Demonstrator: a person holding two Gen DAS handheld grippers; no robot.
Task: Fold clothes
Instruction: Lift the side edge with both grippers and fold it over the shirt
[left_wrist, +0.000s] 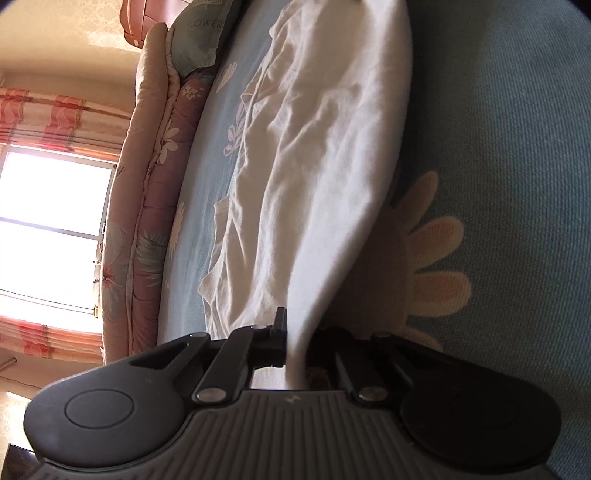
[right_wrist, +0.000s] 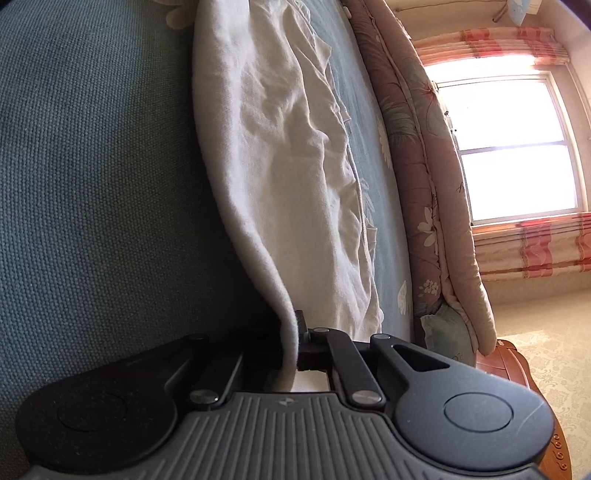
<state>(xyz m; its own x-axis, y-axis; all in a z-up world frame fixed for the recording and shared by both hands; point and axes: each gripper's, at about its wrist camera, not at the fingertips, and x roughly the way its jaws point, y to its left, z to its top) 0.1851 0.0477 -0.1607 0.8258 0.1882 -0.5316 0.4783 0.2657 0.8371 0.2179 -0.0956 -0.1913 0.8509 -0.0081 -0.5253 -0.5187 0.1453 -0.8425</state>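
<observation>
A white garment (left_wrist: 314, 155) lies crumpled along the blue flowered bed sheet (left_wrist: 517, 147), stretching away from both grippers. In the left wrist view my left gripper (left_wrist: 295, 343) is shut on an edge of that cloth, which runs pinched between the black fingers. The right wrist view shows the same white garment (right_wrist: 288, 177), its near edge lifted in a curved fold. My right gripper (right_wrist: 293, 343) is shut on that edge, with cloth hanging down between the fingers. Both views are rolled sideways.
A folded pink floral quilt (left_wrist: 155, 192) lies along the far side of the bed, seen again as the quilt (right_wrist: 424, 177) on the right. A teal pillow (left_wrist: 199, 40) rests beside it. A bright window (right_wrist: 513, 147) with pink curtains and a wooden bed frame (right_wrist: 517, 365) lie beyond.
</observation>
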